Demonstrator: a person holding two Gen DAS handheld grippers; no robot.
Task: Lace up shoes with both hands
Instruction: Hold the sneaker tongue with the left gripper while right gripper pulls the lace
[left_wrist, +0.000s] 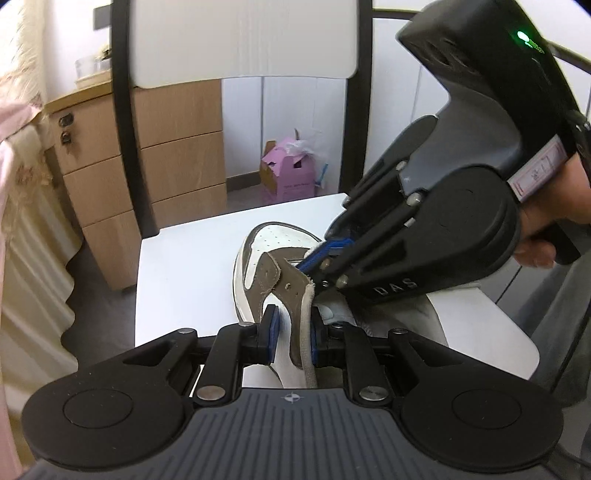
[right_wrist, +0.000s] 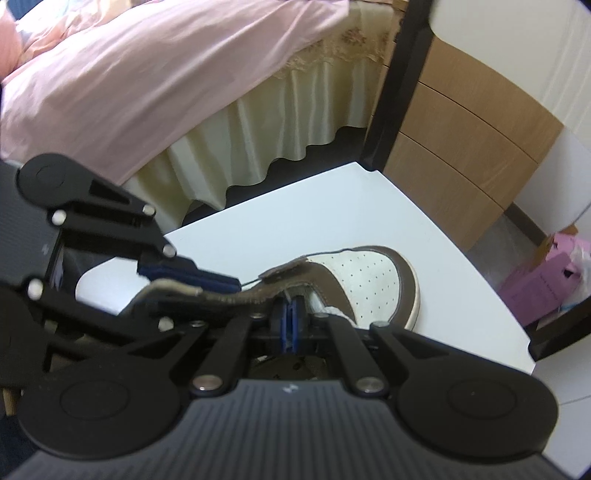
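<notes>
Centrally, one white chair seat (left_wrist: 177, 288) carries one brown-and-white shoe (left_wrist: 258, 254). Two grippers work it: the left gripper (left_wrist: 291, 334) clamps its eyelet flap (left_wrist: 291, 291); the right gripper (right_wrist: 291, 321), lettered "DAS", is fully closed.

A white chair (left_wrist: 207, 280) with a black frame stands beside a wooden drawer unit (left_wrist: 177, 155), a pink box (left_wrist: 291, 173) sits on the floor behind it, and a bed (right_wrist: 155, 85) with pink sheet is near.
</notes>
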